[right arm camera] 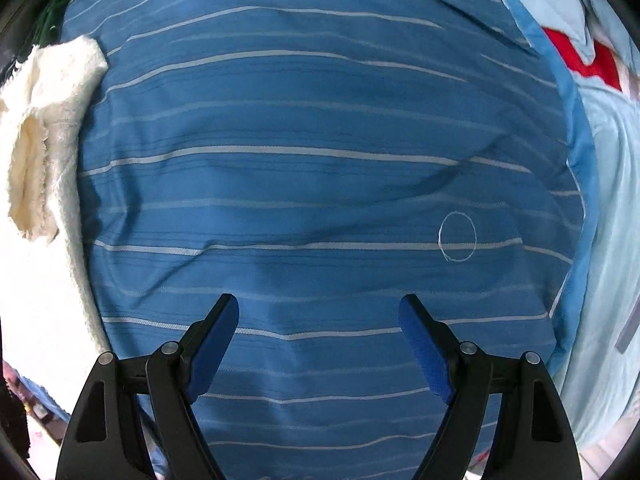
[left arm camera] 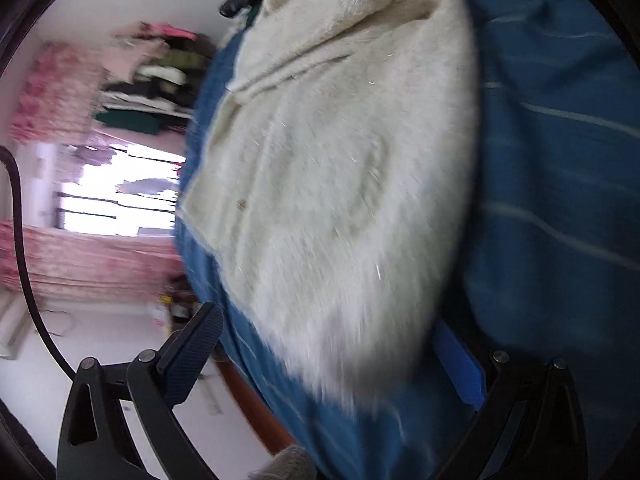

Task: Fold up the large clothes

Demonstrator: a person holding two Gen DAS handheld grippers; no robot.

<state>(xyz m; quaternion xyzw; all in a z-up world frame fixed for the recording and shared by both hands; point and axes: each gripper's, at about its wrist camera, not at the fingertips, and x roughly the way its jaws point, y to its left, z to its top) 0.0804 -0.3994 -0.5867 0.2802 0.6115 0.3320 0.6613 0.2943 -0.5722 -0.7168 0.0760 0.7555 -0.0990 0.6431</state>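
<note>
A fluffy cream garment [left arm camera: 340,168], long-piled and soft, lies spread on the blue bedcover [right arm camera: 304,128] with thin white stripes. The left gripper [left arm camera: 332,340] stands wide, the garment's furry hem between its ribbed blue pads, not pinched. The right gripper [right arm camera: 320,320] hangs wide apart and empty over bare cover, the garment's folded edge at the far left

The fluffy coat [left arm camera: 340,184] was cream-white; the bedspread [right arm camera: 304,200] beneath was blue with thin white stripes; curtains [left arm camera: 80,256] were pink.
</note>
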